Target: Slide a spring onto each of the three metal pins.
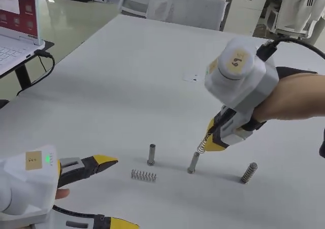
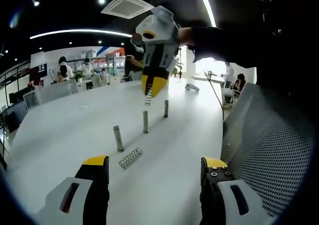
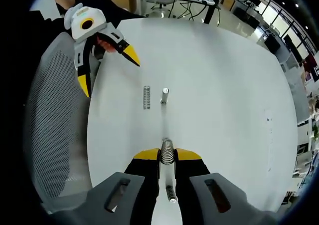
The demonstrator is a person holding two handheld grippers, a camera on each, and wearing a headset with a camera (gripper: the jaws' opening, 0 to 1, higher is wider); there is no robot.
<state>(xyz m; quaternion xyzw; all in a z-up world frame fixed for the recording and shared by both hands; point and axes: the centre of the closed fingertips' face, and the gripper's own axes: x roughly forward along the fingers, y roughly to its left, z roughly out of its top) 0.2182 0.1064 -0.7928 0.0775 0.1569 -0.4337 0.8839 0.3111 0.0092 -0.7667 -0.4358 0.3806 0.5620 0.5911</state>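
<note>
Three metal pins stand upright in a row on the white table [image 1: 127, 76], lower centre of the head view. The left pin [image 1: 151, 154] and middle pin [image 1: 193, 163] are bare. The right pin [image 1: 252, 165] is sleeved by a fitted spring [image 1: 248, 174].

The held spring [image 1: 204, 142] sits just above the middle pin's top. Its long axis is tilted and its lower end points down-left at the pin. The right gripper [image 1: 216, 141] is pinched narrow on its upper end.

The loose spring [image 1: 143, 175] lies flat, long axis left-right, just below the left pin.

Left gripper view, side-on: the held spring [image 2: 148, 96] hangs near vertical, in line over the middle pin [image 2: 145, 121]. Cannot tell whether they touch.

Right gripper view: the middle pin [image 3: 171, 192] sits in the jaw gap.

The left gripper [image 2: 154, 162] has its jaws wide and holds nothing. It is at lower left of the head view, near the loose spring.
</note>
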